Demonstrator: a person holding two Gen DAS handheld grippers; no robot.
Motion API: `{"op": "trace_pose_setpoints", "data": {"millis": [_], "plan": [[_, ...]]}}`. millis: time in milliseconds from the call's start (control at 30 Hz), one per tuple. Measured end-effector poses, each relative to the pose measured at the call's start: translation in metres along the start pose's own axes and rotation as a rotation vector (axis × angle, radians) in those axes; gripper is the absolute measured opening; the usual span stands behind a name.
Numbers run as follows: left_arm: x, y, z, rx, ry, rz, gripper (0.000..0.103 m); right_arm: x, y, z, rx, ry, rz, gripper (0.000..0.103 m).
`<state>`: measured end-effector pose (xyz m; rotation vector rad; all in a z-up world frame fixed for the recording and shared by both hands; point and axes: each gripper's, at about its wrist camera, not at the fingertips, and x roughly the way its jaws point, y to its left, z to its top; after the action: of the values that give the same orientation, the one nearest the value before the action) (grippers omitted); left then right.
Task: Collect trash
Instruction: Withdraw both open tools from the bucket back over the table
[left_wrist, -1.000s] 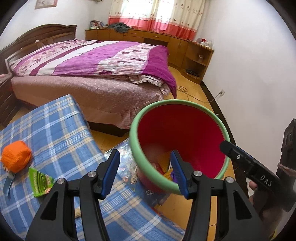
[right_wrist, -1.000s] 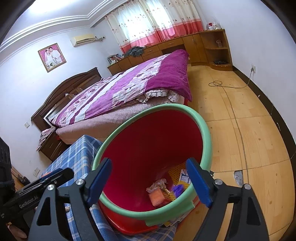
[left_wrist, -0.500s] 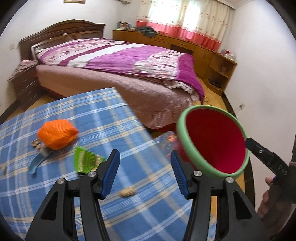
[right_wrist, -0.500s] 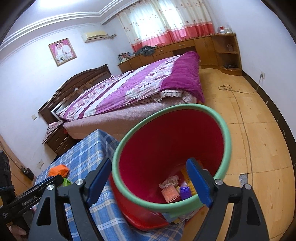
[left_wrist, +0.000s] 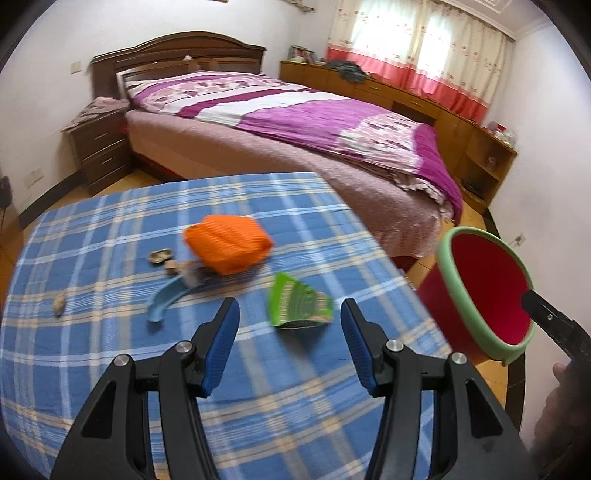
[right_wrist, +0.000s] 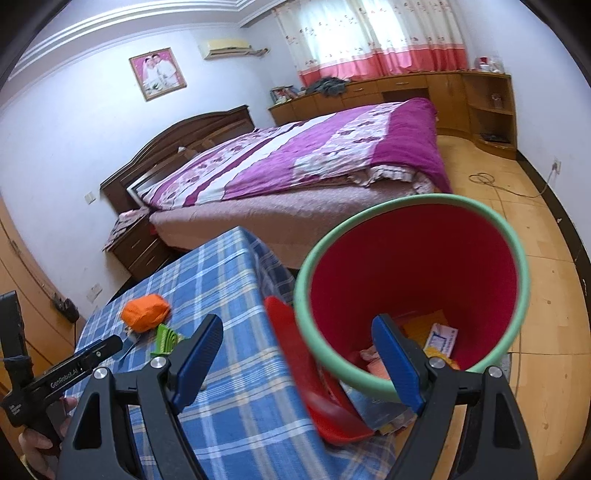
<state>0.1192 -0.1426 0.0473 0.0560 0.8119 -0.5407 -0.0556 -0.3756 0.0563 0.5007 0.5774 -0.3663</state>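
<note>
A second ago the bin filled the left wrist view between the left gripper fingers; now the checked cloth fills it and the bin has slid out to 3 o'clock. The green packet, formerly at the frame's lower left edge, now lies just ahead of the fingertips, at 12 o'clock from them. It is judged that one piece has been dropped and the next pickup is being lined up.

The left gripper's fingers are held half apart with nothing between them. The right gripper is spread wide and empty too, with the bin rim seen just behind its right finger.

Trash left on the cloth: the orange wad beyond the packet at 11 o'clock, a blue strip at 10 o'clock, and small scraps beside it, blurred. Several pieces are seen at the bin's bottom in the right wrist view.

Writing: "GenRobot.AI" is read on the left gripper's handle in the right wrist view. Print on the packet is too blurred to be read
</note>
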Motion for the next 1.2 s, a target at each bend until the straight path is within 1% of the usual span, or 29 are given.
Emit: {"op": "trace_pose_setpoints", "data": {"millis": [133, 300, 500, 633, 900, 1100, 1167, 1200], "plan": [[0.001, 0.024, 0.000, -0.030, 0.002, 0.036, 0.057, 0.008, 0.014, -0.003, -0.020, 0.022, 0.014, 0.085], [0.007, 0.052, 0.000, -0.040, 0.001, 0.115, 0.057, 0.020, 0.033, -0.006, -0.044, 0.050, 0.028, 0.085], [0.017, 0.078, -0.001, -0.069, 0.009, 0.159, 0.057, 0.035, 0.053, -0.011, -0.068, 0.085, 0.048, 0.085], [0.028, 0.091, 0.000, -0.057, 0.028, 0.185, 0.057, 0.044, 0.066, -0.015, -0.085, 0.109, 0.062, 0.085], [0.052, 0.096, 0.004, -0.018, 0.079, 0.193, 0.057, 0.060, 0.080, -0.019, -0.101, 0.149, 0.076, 0.085], [0.065, 0.097, 0.004, -0.016, 0.111, 0.195, 0.057, 0.071, 0.089, -0.021, -0.113, 0.172, 0.086, 0.085], [0.068, 0.096, 0.004, -0.013, 0.120, 0.198, 0.055, 0.076, 0.092, -0.022, -0.117, 0.180, 0.093, 0.085], [0.070, 0.096, 0.004, -0.011, 0.127, 0.200, 0.053, 0.078, 0.094, -0.023, -0.118, 0.185, 0.098, 0.085]]}}
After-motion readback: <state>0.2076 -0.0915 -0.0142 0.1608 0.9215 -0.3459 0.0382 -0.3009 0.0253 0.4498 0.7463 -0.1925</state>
